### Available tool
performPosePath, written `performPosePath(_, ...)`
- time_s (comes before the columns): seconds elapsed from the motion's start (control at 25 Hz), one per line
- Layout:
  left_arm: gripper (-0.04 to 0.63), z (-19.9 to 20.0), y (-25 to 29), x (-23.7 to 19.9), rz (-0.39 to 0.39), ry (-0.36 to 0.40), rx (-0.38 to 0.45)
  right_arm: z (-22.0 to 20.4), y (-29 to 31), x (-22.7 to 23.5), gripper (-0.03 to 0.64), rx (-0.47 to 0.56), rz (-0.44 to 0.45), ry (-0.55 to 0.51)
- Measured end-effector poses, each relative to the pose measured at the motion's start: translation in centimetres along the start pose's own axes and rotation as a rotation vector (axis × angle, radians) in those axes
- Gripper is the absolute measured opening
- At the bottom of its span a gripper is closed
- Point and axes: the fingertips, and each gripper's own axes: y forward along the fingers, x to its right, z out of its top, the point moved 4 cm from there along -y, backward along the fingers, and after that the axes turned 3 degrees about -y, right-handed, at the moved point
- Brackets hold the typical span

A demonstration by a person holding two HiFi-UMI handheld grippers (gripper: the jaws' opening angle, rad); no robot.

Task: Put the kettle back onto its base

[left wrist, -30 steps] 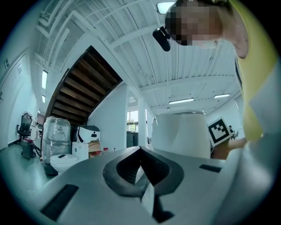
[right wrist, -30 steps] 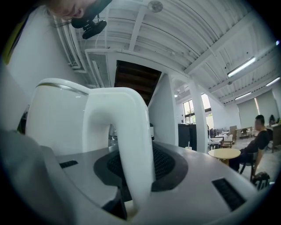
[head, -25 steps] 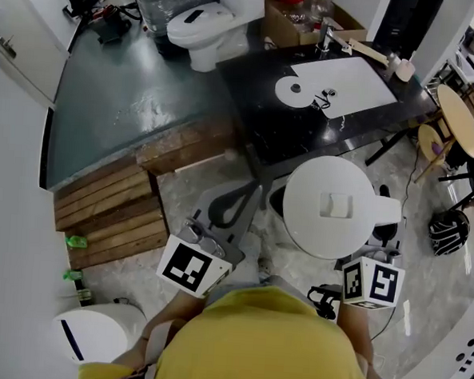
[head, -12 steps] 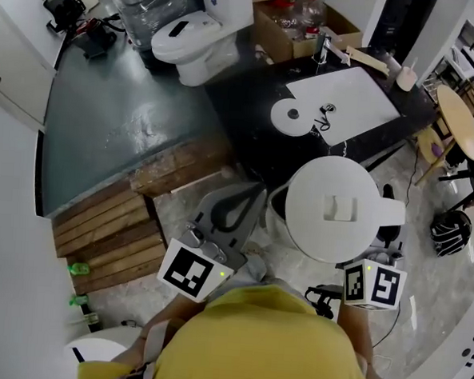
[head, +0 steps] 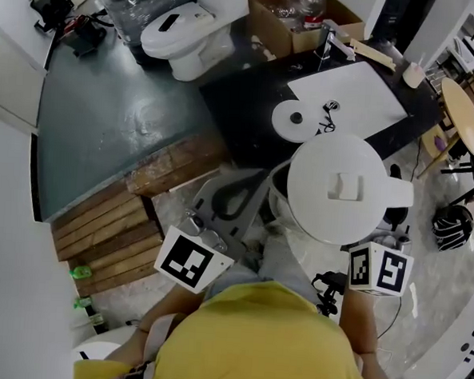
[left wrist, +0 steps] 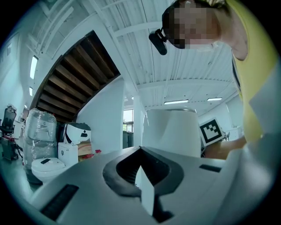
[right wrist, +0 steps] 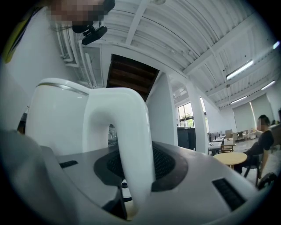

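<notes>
The white kettle (head: pixel 339 188) is seen from above, lid up, hanging over the floor just short of the black counter (head: pixel 242 105). My right gripper (right wrist: pixel 134 151) is shut on the kettle's looped handle (right wrist: pixel 127 132); its marker cube (head: pixel 380 269) shows below the kettle. The round white kettle base (head: pixel 294 118) lies on the counter beside a white sheet (head: pixel 351 86), its cord curled next to it. My left gripper (head: pixel 253 184) floats left of the kettle, its jaws shut with nothing between them, and the kettle's body (left wrist: pixel 175 132) rises just past its tips.
A white toilet (head: pixel 183 25) stands behind the counter's left end, with a cardboard box (head: pixel 300 16) beside it. Wooden planks (head: pixel 111 225) lie at the left. A round wooden table (head: pixel 464 118) and a dark helmet (head: pixel 451 226) are at the right.
Both grippers and the kettle have moved forward toward the counter, so the base now lies closer to the kettle. The grip on the handle is unchanged.
</notes>
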Motion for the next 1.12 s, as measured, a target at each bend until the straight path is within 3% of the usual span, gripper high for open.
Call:
performPosePath(0.56, 0.003, -1.7, 8.2, -4.2, 0.013, 0.004, -0.04, -2.6, 10.8, 3.1, 0.115, 0.001, 0.069, 0.007)
performPosePath(1.12, 0.003, -5.0, 13.0, -9.1, 0.11, 0.029, -0.089, -5.6, 19.7, 3.7, 0.115, 0.048, 0.148, 0.011)
